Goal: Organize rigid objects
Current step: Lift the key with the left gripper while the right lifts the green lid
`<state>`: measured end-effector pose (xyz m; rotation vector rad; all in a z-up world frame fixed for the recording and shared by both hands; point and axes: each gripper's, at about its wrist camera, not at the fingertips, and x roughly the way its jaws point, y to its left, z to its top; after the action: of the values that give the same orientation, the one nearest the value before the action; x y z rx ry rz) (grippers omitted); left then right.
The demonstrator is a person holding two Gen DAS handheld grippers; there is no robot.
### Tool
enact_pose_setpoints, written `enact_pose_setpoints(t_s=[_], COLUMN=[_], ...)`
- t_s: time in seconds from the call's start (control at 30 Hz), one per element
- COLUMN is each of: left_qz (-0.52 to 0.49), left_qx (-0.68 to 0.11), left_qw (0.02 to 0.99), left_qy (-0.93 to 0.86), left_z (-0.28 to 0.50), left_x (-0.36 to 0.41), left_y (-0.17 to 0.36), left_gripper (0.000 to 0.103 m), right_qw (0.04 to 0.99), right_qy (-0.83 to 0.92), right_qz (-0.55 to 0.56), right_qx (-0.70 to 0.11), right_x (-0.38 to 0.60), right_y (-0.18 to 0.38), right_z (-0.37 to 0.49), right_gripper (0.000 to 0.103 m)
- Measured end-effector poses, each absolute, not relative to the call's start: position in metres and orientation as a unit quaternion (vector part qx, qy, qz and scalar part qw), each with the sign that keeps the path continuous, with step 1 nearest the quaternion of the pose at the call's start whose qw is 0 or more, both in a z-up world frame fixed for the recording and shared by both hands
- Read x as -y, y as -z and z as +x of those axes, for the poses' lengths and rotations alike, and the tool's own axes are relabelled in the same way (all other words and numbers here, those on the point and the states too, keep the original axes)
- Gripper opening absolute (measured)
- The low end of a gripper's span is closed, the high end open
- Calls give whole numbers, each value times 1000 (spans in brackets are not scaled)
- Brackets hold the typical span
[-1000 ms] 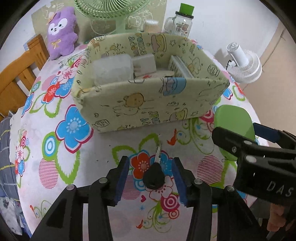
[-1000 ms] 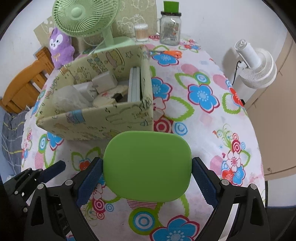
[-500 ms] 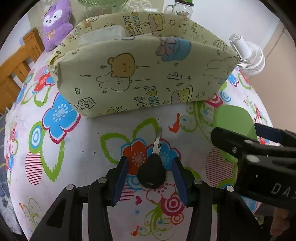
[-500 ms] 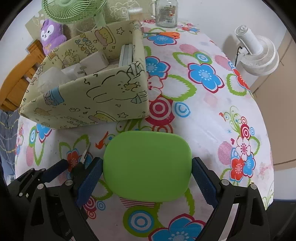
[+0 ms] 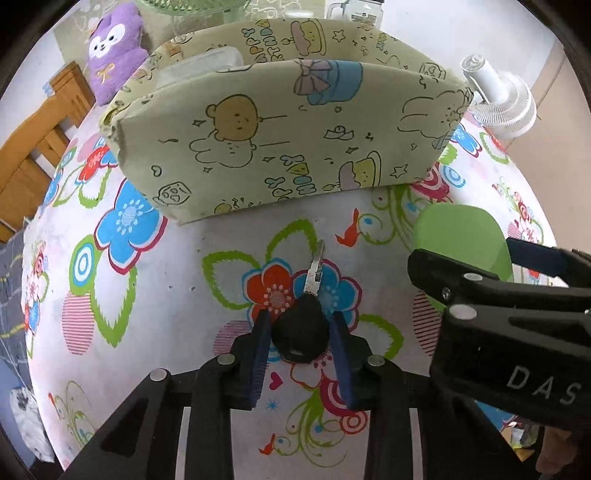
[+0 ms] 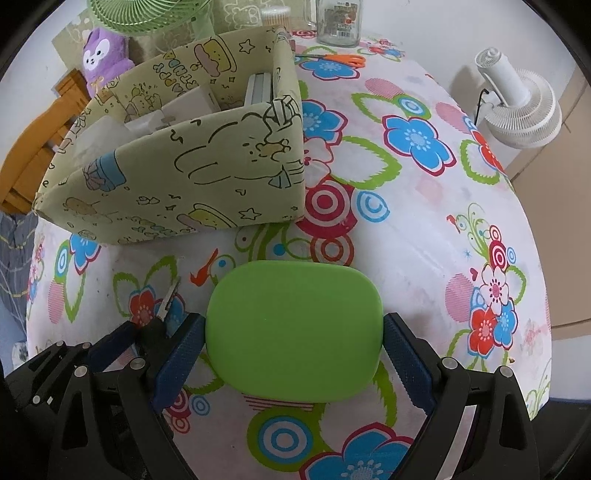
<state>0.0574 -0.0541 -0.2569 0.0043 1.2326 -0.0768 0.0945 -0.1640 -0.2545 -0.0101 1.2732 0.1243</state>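
1. The fabric storage box fills the upper middle of the left wrist view; its near wall hides nearly all the contents — only a pale container edge peeks over at upper left.
2. At the top edge, a green fan and a glass jar are cut off by the frame.
3. The left gripper is clamped on the black head of a key at lower centre, its metal blade lying on the flowered table and pointing toward the box.
4. The right gripper has its pads against both sides of a green rounded lid-like object, low in the right wrist view; what lies beneath it cannot be made out.
5. Against a second ago, the left gripper's pads have drawn in onto the key, and the box looms larger and higher — both grippers have come down.
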Motion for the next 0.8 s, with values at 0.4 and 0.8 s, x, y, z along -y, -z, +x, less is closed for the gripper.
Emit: enact_pose_setpoints(t_s=[0.4, 0.8], left_qz=[12, 25], left_qx=[-563, -539], left_qw=[825, 840], left_qy=[48, 58], left_z=[55, 63], left_x=[59, 60], left_y=[219, 176], left_gripper=[31, 31], right_qw=[812, 829], right_qy=[-59, -57], right_qz=[4, 12], right_qx=[-580, -556], right_x=[162, 166], right_y=[229, 187], right_z=[88, 84], right_gripper=[95, 95])
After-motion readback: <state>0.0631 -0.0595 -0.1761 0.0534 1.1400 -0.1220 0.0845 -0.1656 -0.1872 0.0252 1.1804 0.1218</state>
